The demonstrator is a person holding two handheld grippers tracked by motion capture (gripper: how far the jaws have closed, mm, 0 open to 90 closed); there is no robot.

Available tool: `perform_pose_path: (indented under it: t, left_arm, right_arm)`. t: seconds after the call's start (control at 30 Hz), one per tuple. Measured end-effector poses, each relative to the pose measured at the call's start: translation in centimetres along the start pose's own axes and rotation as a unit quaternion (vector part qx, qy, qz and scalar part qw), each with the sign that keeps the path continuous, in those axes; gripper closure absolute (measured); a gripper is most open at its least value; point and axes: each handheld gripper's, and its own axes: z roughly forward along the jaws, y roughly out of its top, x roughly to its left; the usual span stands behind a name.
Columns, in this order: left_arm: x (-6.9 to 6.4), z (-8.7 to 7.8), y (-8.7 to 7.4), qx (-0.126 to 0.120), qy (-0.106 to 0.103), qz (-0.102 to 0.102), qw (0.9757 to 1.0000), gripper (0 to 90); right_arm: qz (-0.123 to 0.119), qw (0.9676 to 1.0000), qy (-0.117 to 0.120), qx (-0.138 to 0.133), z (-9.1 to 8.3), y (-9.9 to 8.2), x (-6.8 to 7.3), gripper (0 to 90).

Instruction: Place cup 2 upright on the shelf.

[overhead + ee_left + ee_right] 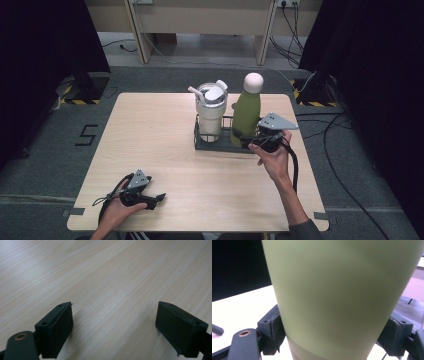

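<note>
A tall green bottle (246, 112) with a white round cap stands upright in the right half of a dark wire rack (201, 143). My right gripper (248, 137) is shut on its lower body; in the right gripper view both pads (274, 327) press the sides of the green bottle (337, 290). A white tumbler (210, 112) with a lid and straw stands in the rack's left half. My left gripper (159, 198) lies near the table's front left, open, its jaws wide apart over bare wood (113, 322).
The light wooden table (150, 150) has free room left of and in front of the rack. Grey floor with cables lies around it, black curtains hang at both sides, and wooden furniture legs stand behind.
</note>
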Motion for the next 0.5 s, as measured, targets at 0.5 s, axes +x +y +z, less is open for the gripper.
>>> perform_pose_path:
  t: [0.5]
  left_arm:
    - [0.0,0.0,0.0,0.0,0.0,0.0,1.0,13.9]
  right_arm:
    - [0.002,0.9995,-0.03,0.012,3.4,0.0,-2.8,20.9]
